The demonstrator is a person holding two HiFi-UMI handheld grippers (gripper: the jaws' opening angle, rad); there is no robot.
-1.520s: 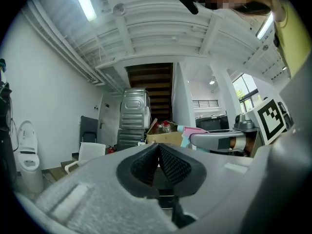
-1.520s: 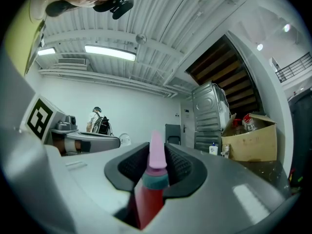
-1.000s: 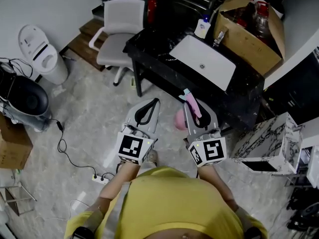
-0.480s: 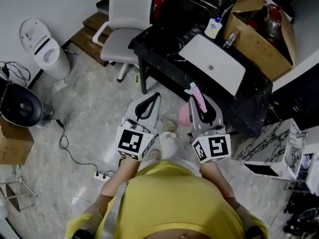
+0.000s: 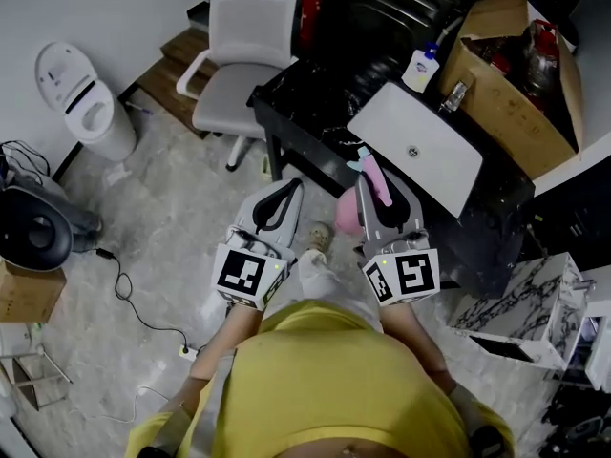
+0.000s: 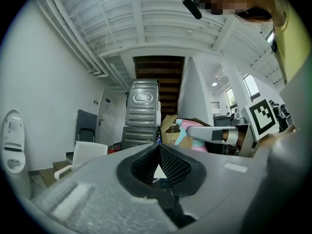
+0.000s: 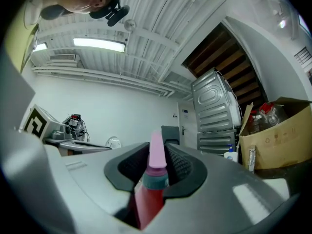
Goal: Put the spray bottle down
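**Bottle carried up to the counter, not yet set down**

Over the last second the person has walked toward the black counter [image 5: 315, 113]. In the head view its near edge and the white sink [image 5: 420, 146] have drawn closer to both grippers, and the tips now sit at that edge. The grip itself has not changed.

The right gripper [image 5: 369, 175] is partly closed, with its pads clamped on the neck of the bottle [image 5: 349, 218]. The pink nozzle pokes out past the jaws toward the sink, and the pink body hangs below, over the floor just near of the counter. The left gripper [image 5: 289, 186] is closed tip to tip and holds nothing.

The carry looks nearly done, I judge. What is left is to bring the bottle over a bare patch of counter, lower it until its base rests, and open the jaws.

Counted:
- one spray bottle
- two grippers
- one counter
- one sink
- one small pump bottle [image 5: 418, 70] far of the sink
- one open box [image 5: 516, 74] at the far right
- one chair [image 5: 243, 55] to the far left
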